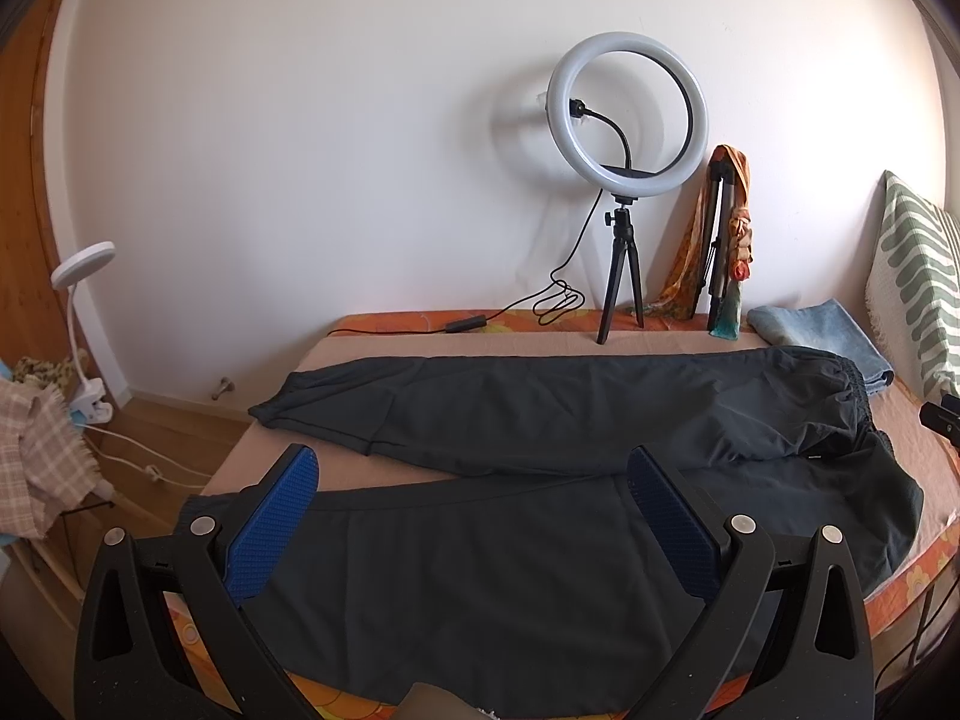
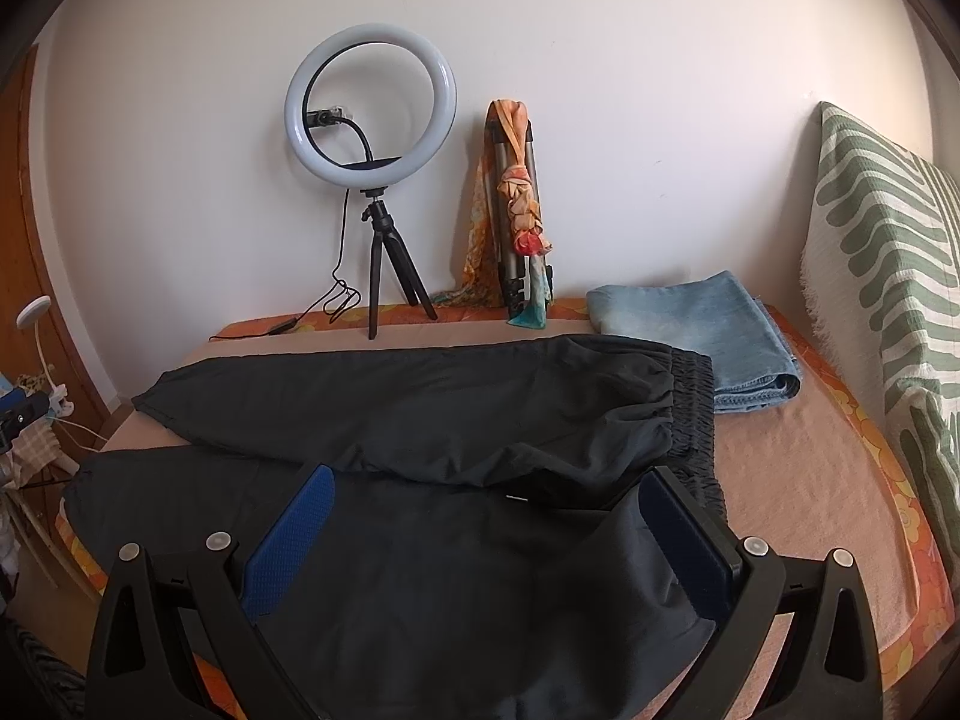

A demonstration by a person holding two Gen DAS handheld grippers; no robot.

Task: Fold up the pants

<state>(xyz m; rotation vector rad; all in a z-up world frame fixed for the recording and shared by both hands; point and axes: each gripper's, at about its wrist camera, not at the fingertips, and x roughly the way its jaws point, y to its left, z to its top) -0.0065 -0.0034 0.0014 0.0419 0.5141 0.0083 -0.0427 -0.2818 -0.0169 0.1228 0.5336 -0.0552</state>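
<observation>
Dark grey pants (image 1: 540, 420) (image 2: 420, 414) lie spread flat on the bed, legs pointing left and the elastic waistband (image 2: 696, 408) at the right. The two legs lie apart in a V, the far leg nearer the wall. My left gripper (image 1: 474, 474) hovers open above the near leg, blue pads wide apart with nothing between them. My right gripper (image 2: 486, 492) is open too, above the crotch and waist end of the near leg. In the left wrist view the right gripper's tip (image 1: 942, 420) shows at the right edge.
A ring light on a tripod (image 1: 624, 138) (image 2: 372, 114) and a scarf-draped folded stand (image 2: 516, 222) are at the wall. Folded blue jeans (image 2: 696, 336) lie beside the waistband. A green-striped cushion (image 2: 888, 276) leans at the right. A clip lamp (image 1: 78, 276) and chair stand left of the bed.
</observation>
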